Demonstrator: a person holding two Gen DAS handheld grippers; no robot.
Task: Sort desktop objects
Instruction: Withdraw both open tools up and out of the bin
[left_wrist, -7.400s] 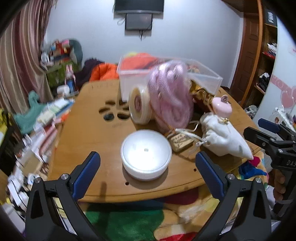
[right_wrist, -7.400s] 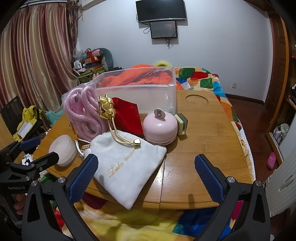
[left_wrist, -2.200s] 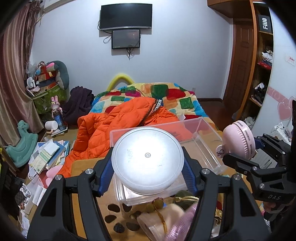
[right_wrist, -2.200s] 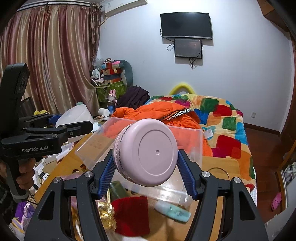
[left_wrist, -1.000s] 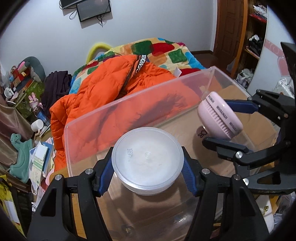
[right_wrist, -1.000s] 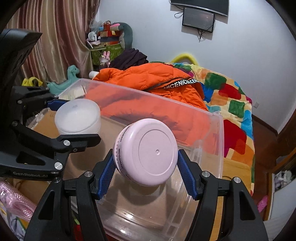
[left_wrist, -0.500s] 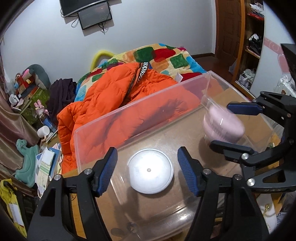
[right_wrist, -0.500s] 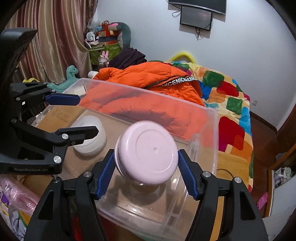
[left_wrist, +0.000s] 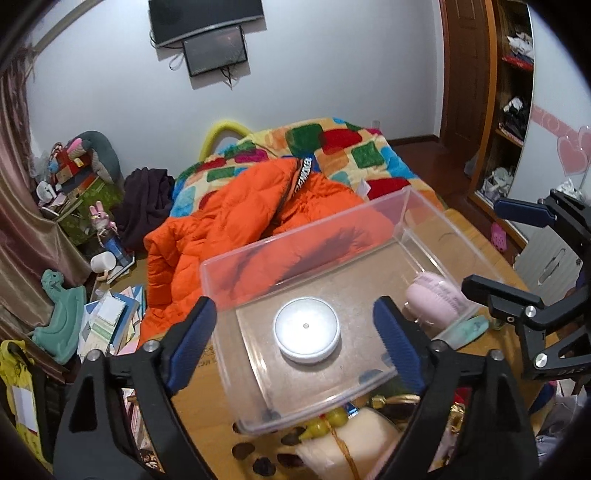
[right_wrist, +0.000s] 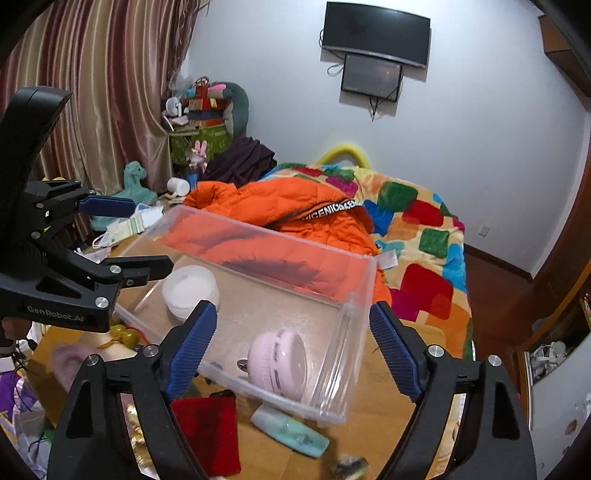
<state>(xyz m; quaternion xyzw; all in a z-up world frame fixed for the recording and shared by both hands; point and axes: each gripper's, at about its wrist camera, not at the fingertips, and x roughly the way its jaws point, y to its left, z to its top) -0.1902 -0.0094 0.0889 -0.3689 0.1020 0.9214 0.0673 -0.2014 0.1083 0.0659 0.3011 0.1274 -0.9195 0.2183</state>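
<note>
Our left gripper (left_wrist: 295, 328) hangs with its jaws spread wide and empty, above the clear plastic bin (left_wrist: 317, 254) at the centre of the left wrist frame. Just beyond its blue pads lies the white round container (left_wrist: 306, 329), flat on the bin floor. Our right gripper (right_wrist: 291, 338) is likewise wide apart and holds nothing; below it, at lower centre of the right wrist frame, the pink round case (right_wrist: 279, 363) rests tilted on its edge inside the bin, near the right wall. Outside the bin, on the wooden desk (right_wrist: 373, 424), lie a mint-green tube (right_wrist: 290, 430) and a red pouch (right_wrist: 207, 432).
</note>
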